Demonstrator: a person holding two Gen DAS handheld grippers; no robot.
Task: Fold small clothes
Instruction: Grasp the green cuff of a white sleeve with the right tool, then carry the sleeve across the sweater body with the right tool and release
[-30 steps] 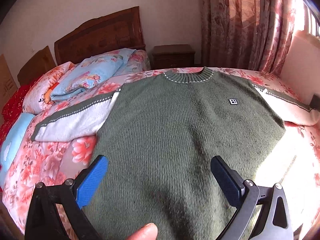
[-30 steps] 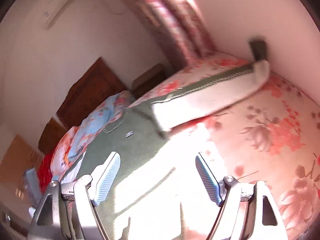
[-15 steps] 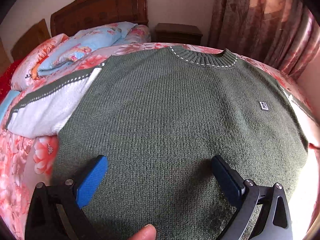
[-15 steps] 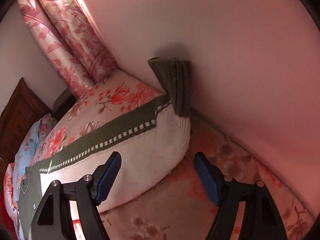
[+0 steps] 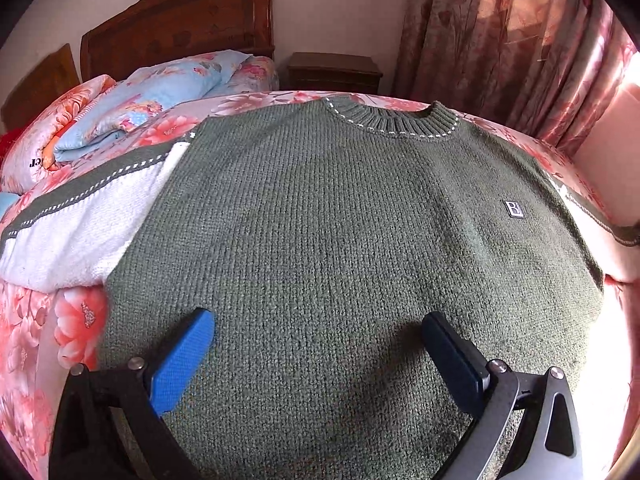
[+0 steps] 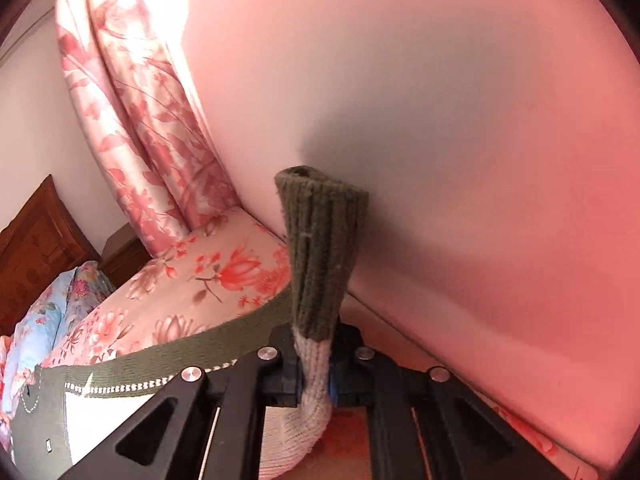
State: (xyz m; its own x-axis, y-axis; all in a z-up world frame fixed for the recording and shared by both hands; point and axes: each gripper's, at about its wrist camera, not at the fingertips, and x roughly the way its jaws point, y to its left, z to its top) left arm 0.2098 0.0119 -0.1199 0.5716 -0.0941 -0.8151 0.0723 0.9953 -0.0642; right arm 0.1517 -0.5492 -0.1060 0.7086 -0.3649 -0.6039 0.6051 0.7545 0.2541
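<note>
The left wrist view shows the green sweater [image 5: 340, 240] flat on the bed [image 5: 76, 320], left hand-held gripper [image 5: 316, 344] spread above it. Only the right wrist view shows the right hand-held gripper [image 6: 314, 376] pinching the sleeve [image 6: 316, 368] below its cuff.

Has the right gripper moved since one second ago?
Yes. The right gripper swung from the sweater body toward the wall, and is now shut on the sleeve.

One green sweater [image 5: 320, 240] with two white sleeves; two grippers, left [image 5: 316, 344] and right [image 6: 314, 376]; one headboard [image 5: 176, 20]; one nightstand [image 5: 334, 72]; one curtain [image 5: 500, 48]; one folded blue quilt [image 5: 152, 96].
</note>
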